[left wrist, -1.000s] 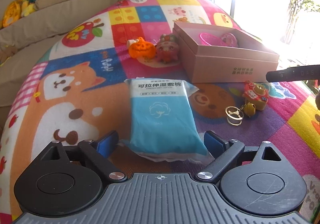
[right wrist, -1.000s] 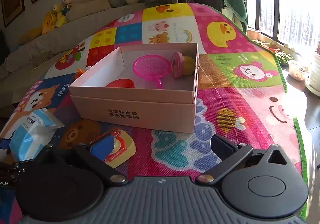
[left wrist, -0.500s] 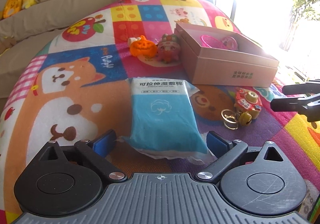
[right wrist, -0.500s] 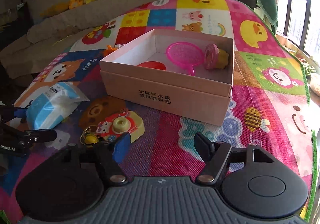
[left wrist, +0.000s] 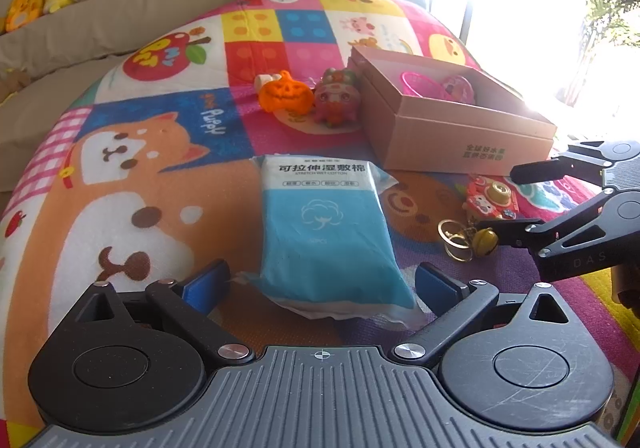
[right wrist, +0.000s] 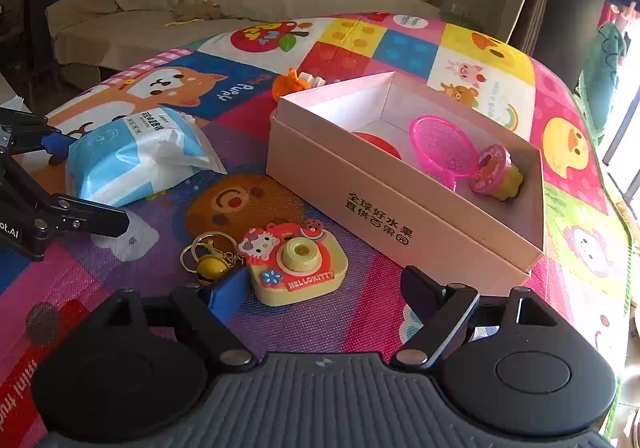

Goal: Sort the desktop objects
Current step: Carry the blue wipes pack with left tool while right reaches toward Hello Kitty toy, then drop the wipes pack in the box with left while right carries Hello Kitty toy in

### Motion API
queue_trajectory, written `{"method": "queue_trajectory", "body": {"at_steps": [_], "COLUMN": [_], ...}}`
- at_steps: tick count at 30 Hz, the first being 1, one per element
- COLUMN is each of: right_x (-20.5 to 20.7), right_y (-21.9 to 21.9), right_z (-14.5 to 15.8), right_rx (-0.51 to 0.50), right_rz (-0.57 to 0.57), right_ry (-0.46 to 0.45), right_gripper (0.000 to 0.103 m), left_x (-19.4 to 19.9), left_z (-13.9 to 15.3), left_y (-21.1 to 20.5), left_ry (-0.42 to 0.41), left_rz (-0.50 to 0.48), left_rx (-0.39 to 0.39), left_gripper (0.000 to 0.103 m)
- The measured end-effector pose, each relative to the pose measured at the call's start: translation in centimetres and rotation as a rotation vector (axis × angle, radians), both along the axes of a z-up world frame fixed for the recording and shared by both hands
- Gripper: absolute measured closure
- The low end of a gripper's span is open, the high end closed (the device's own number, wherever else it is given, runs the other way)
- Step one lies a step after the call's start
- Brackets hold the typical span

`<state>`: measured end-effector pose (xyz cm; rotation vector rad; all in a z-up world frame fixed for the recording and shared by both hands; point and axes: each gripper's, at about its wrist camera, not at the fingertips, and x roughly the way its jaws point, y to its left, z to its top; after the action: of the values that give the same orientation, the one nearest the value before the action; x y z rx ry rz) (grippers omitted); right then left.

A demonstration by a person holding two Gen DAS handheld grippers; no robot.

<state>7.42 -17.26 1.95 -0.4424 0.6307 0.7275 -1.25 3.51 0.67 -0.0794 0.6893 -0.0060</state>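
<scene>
A blue and white wet-cotton pack lies on the play mat, its near end between the open jaws of my left gripper; the pack also shows in the right wrist view. A Hello Kitty camera keychain with a gold bell and rings lies just ahead of my open right gripper, near its left finger; the keychain also shows in the left wrist view. An open pink box holds a pink net, a red piece and a pink-yellow toy.
An orange pumpkin toy and a pink doll toy stand left of the pink box. A beige sofa with plush toys runs along the back. A bright window is at the right.
My right gripper has swung left and dropped down to the camera keychain, which now lies just before its fingers. My left gripper has stayed at the pack.
</scene>
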Motion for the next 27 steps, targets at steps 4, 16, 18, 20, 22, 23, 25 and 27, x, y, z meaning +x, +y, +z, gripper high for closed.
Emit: {"method": "queue_trajectory", "body": {"at_steps": [4,16,18,20,22,23,25,27], "right_x": [0.8,-1.6,-2.7,-3.8,-4.5,-4.6,-4.3,-3.9], "right_y": [0.5,-6.1,-6.5,-6.4,-5.9,-5.6,-5.6,-5.6], "right_z": [0.0,0.2,0.3,0.2,0.0,-0.1,-0.2,-0.2], "right_rx": [0.058,0.146,0.162,0.161,0.129,0.115,0.122,0.122], "right_rz": [0.007,-0.341,-0.331,-0.316,-0.313,-0.315,-0.32,-0.321], "right_ry": [0.068,0.145,0.161,0.155,0.11,0.092,0.092,0.095], "right_gripper": [0.037,0.039,0.039,0.039,0.039,0.039,0.036,0.035], "left_x": [0.0,0.3,0.7,1.5,2.4,2.9,3.5,3.9], "left_z": [0.0,0.2,0.6,0.9,1.1,1.1,1.2,1.2], "left_y": [0.0,-0.3,-0.5,-0.7,-0.8,-0.8,-1.0,-1.1], "left_ry": [0.0,0.0,-0.015,-0.02,-0.015,-0.009,-0.001,0.006], "left_rz": [-0.001,-0.006,-0.011,0.0,0.016,0.019,0.021,0.017], "left_rx": [-0.003,0.021,0.024,0.044,0.063,0.074,0.091,0.087], "left_gripper": [0.001,0.001,0.001,0.001,0.001,0.001,0.001,0.001]}}
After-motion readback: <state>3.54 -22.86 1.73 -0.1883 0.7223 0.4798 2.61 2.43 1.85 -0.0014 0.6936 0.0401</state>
